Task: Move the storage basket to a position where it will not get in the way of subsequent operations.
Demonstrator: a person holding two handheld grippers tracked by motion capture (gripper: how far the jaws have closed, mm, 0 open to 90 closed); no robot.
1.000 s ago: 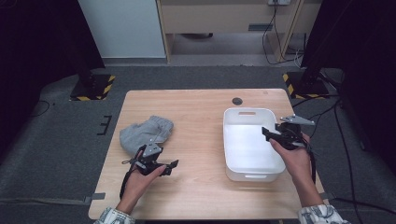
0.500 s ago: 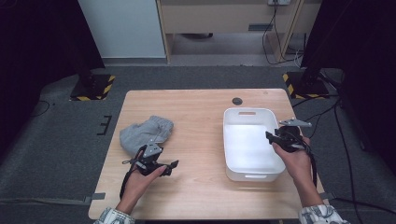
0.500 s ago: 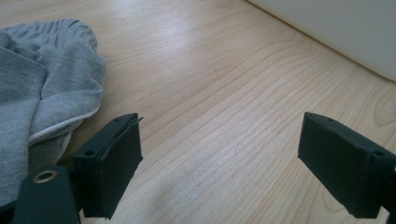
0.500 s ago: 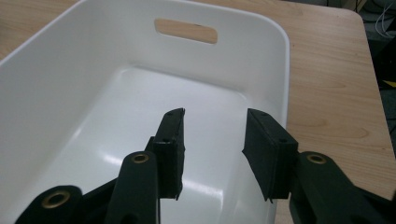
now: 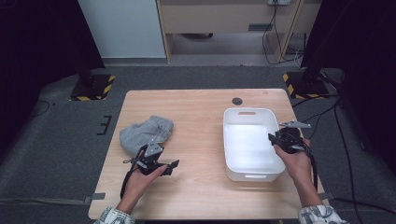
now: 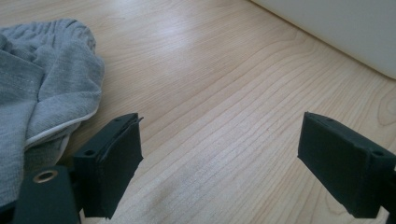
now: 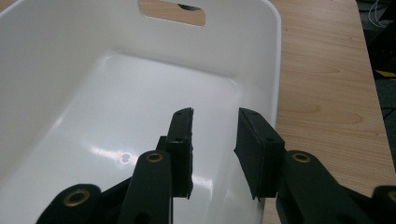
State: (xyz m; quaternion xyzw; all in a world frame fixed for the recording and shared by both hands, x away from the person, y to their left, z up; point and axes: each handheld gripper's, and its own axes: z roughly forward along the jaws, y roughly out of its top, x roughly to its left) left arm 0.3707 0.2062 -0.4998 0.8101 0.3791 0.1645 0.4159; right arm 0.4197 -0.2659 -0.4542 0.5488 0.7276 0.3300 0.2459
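White bin (image 7: 140, 70) wall between right tongs (image 7: 215, 140)

A lab or test room set up for recording.

A small wooden table (image 5: 201, 112) stands alone on grey carpet (image 5: 60, 154), ringed by dark stands with black-and-yellow striped bases (image 5: 93, 87), loose cables (image 5: 275, 42) trailing over the floor, and plain cabinet fronts (image 5: 224, 14) behind.

Cloth (image 5: 145, 133) sits on the counter (image 5: 201, 140), left half. Tub (image 5: 250, 142) on the right half, well apart from the cloth. Left hand-held gripper (image 5: 173, 165) just in front of the cloth, over bare counter. Right hand-held gripper (image 5: 273, 140) at the tub's right wall, one jaw inside, one outside.
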